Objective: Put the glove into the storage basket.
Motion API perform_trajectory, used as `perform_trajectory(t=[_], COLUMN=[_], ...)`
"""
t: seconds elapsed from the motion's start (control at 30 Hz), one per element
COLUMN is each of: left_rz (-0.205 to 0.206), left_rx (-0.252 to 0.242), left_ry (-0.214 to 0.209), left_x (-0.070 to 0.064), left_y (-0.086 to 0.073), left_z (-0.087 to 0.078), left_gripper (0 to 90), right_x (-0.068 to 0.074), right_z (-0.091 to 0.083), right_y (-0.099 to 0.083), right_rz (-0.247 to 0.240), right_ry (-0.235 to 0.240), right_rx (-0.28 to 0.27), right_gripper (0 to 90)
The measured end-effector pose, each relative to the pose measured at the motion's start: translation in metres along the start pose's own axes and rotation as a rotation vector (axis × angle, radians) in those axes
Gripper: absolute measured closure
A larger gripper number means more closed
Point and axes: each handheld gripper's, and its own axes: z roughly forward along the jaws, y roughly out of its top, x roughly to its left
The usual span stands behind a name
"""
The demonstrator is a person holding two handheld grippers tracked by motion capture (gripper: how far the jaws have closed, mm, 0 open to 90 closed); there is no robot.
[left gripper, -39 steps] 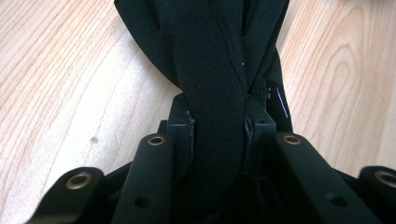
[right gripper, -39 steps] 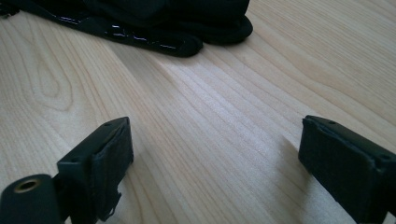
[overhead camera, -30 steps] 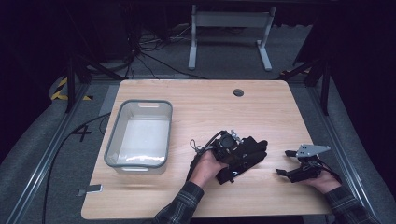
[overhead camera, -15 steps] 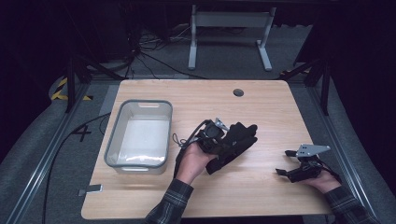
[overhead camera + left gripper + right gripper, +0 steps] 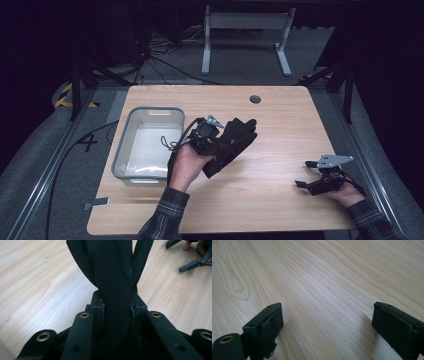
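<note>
Black fabric glove [image 5: 234,141]: left claw [image 5: 216,142] is pinching it, lifting it off the wooden bench [image 5: 280,115] beside the clear plastic bin [image 5: 122,150].
Right claw [image 5: 303,184]: spread, resting idle.

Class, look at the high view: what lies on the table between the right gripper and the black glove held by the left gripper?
Nothing: between the right gripper and the black glove, the table is bare wood in the high view.

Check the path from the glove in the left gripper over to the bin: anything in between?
Nothing visible blocks it. The left gripper is shut on the black glove, right beside the clear bin. Only bare table and the bin's near wall lie between them. The right gripper sits open, far off to the other side.
</note>
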Motion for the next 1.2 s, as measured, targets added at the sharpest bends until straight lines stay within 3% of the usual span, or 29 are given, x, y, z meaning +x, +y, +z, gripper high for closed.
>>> perform_trajectory(t=[0.47, 0.73, 1.0, 1.2], left_rz=[-0.099, -0.177, -0.246, -0.295], left_rx=[-0.046, -0.079, -0.087, -0.079], left_ry=[0.092, 0.152, 0.193, 0.207], left_x=[0.041, 0.065, 0.085, 0.098], left_y=[-0.021, -0.043, -0.067, -0.083], left_z=[-0.048, -0.075, -0.091, -0.09], left_gripper=[71.4, 71.4, 71.4, 71.4], right_x=[0.0, 0.0, 0.0, 0.0], right_z=[0.0, 0.0, 0.0, 0.0], right_y=[0.0, 0.0, 0.0, 0.0], right_rz=[0.0, 0.0, 0.0, 0.0], right_ry=[0.0, 0.0, -0.001, -0.001], right_rx=[0.0, 0.0, 0.001, 0.001], right_gripper=[10.5, 10.5, 10.5, 10.5])
